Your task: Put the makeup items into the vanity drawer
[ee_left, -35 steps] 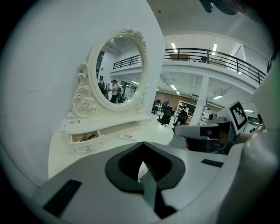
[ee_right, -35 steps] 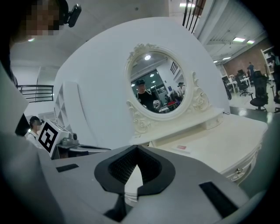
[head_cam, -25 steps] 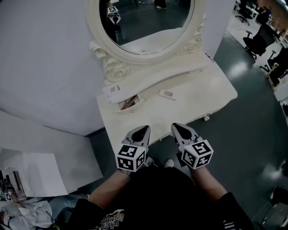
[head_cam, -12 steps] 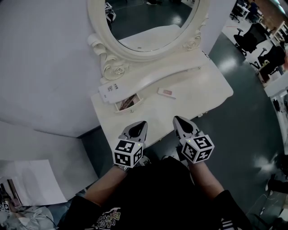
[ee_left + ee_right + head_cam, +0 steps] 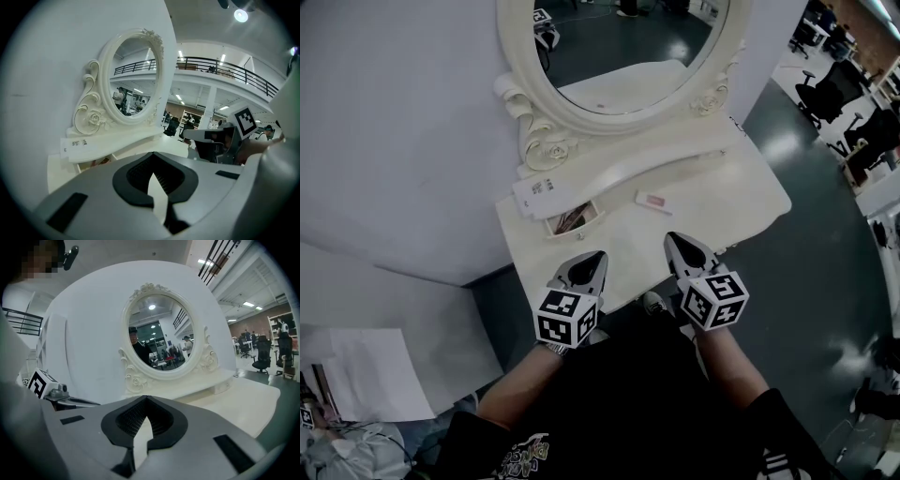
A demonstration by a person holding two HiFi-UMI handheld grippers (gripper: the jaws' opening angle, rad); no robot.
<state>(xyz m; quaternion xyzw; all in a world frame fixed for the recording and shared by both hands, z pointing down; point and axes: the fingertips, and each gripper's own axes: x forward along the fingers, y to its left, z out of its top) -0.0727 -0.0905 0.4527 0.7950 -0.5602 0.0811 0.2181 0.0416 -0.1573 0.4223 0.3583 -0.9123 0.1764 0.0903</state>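
While both claws hover over the 6 o'clock edge of the cream vanity tabletop (image 5: 741, 192), the left gripper (image 5: 596, 258) and right gripper (image 5: 675, 242) have their jaws fully together, holding nothing. Flat pink-and-white makeup case (image 5: 652, 201) lies on the tabletop, at 3 o'clock of the small open drawer (image 5: 572, 218), apart from it. Risk: the thin case may skate if the pads close high. Long axis roughly 10-to-4; leading end unclear.

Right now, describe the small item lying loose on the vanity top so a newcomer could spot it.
Below the oval mirror is the cream vanity top. Right of its small open drawer lies a flat pale rectangular case. Its pinkish centre sets it apart from the white labelled box behind the drawer.
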